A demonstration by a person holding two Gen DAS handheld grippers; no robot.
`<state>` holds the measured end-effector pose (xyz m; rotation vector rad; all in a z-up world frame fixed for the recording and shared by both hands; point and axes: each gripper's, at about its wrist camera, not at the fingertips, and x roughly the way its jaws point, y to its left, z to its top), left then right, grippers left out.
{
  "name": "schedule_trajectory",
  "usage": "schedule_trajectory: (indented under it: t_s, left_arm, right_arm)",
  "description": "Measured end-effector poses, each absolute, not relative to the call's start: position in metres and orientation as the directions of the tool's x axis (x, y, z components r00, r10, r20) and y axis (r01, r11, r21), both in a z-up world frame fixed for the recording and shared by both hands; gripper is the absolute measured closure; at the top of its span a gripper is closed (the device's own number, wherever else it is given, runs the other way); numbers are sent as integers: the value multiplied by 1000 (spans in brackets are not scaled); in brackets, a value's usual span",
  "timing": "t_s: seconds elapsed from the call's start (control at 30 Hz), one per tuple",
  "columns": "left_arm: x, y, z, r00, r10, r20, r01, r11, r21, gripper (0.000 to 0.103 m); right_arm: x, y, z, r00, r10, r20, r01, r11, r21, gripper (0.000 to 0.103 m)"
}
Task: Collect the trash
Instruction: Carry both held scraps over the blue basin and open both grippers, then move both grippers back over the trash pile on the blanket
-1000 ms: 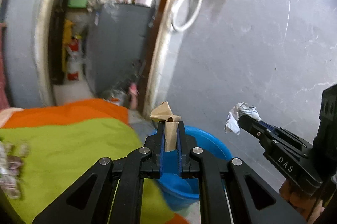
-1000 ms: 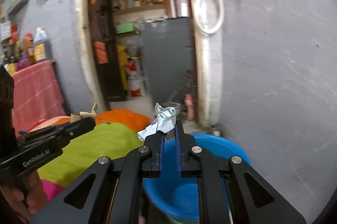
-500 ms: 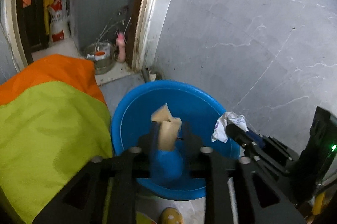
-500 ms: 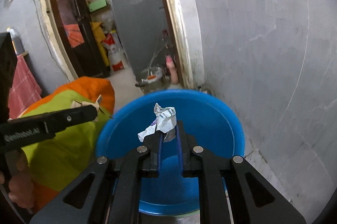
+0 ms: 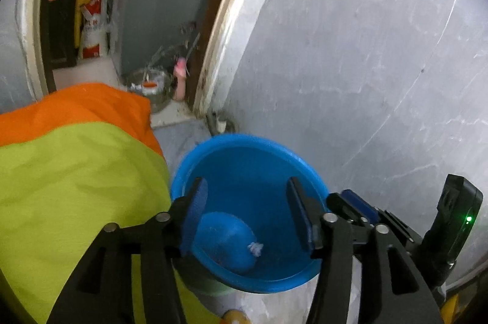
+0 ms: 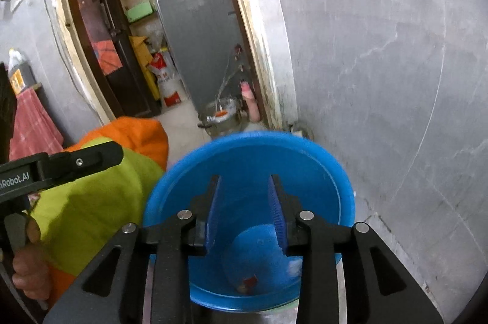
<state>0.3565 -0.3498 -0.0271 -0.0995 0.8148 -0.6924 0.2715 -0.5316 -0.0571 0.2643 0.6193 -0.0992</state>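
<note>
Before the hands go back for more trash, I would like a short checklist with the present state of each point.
1. Left gripper empty: ok. Its jaws have just been opening and nothing is between them.
2. Right gripper empty: ok. Its jaws have also just been opening, nothing between them.
3. Both grippers above the blue tub: ok.
4. Trash inside the tub: ok; a white scrap and a red scrap lie at the bottom.
5. Nothing dropped beside the tub: cannot tell, the floor is mostly hidden.

Scraps in the blue tub [image 6: 323, 171] are blurred.
A white scrap [image 5: 255, 248] and a reddish bit [image 6: 249, 283] are too smeared to identify; the tub's near rim hides behind gripper arms.
</note>
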Motion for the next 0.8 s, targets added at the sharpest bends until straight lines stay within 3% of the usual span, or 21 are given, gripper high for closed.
schedule_trajectory:
  t_s: [0.07,0.27,0.3,0.33,0.37,0.43,0.63,0.8]
  left_arm:
    - [350,-335,-14,530,-602,-597,518,787,-335,39]
    - [329,-283,27,679,-547,-490,464,837,-291,7]
    - [324,-271,35,712,-522,-470,446,853,-273,4]
    - [319,-263,41,737,-502,-452,430,865,-259,2]
    - [314,-253,47,765,-479,-430,412,878,-245,2]
    - [305,-233,58,812,-432,-392,378,901,-211,2]
    - [276,-170,74,890,-320,-325,286,947,-149,2]
    - [251,-119,68,920,-253,-298,227,966,-120,2]
  right_arm:
    - [268,-526,-45,833,-21,-553,162,965,207,58]
    - [246,-498,2,896,-21,-443,110,978,177,52]
    - [244,-494,6,903,-20,-430,104,979,173,48]
    - [239,-486,14,914,-17,-406,93,981,169,33]
    - [237,-482,20,922,-14,-386,85,982,168,24]
    - [229,-468,32,938,-1,-347,60,985,160,23]
    - [214,-412,59,963,66,-260,-34,991,126,4]
    - [210,-365,70,971,124,-206,-103,989,107,0]
